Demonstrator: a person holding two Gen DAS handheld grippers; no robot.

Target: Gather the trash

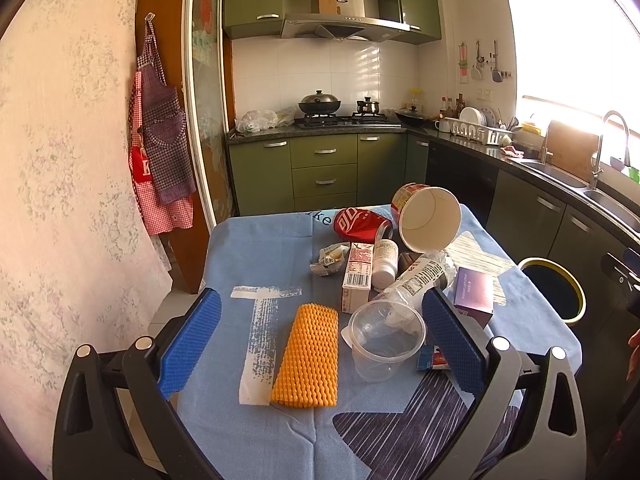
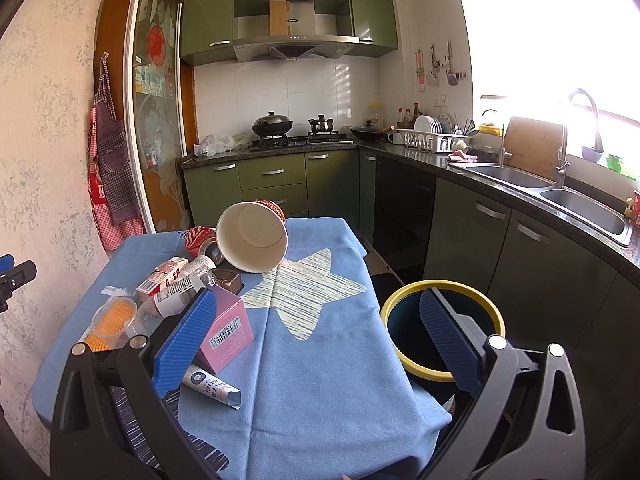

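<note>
Orange foam netting (image 1: pixel 306 356) lies nearest my left gripper (image 1: pixel 320 332), whose jaws hang spread wide and empty above the blue tablecloth (image 1: pixel 248 260), beside a clear plastic cup (image 1: pixel 384 340). Behind them the trash clusters: carton (image 1: pixel 356 276), crushed red can (image 1: pixel 360 224), tipped paper bowl (image 1: pixel 430 224). My right gripper (image 2: pixel 320 332), likewise released, hovers between a pink box (image 2: pixel 228 332) and the yellow-rimmed bin (image 2: pixel 404 304) beside the table.

I see matt blue cloth on the table (image 1: pixel 248 248). At its centre lies an orange foam net sleeve (image 1: pixel 306 356) — bumpy and rough. At three o'clock from it is a clear, smooth plastic cup (image 1: pixel 384 344). Toward twelve o'clock lie a glossy red metal can (image 1: pixel 360 222) and a paper bowl (image 1: pixel 430 220) — matt white inside.
</note>
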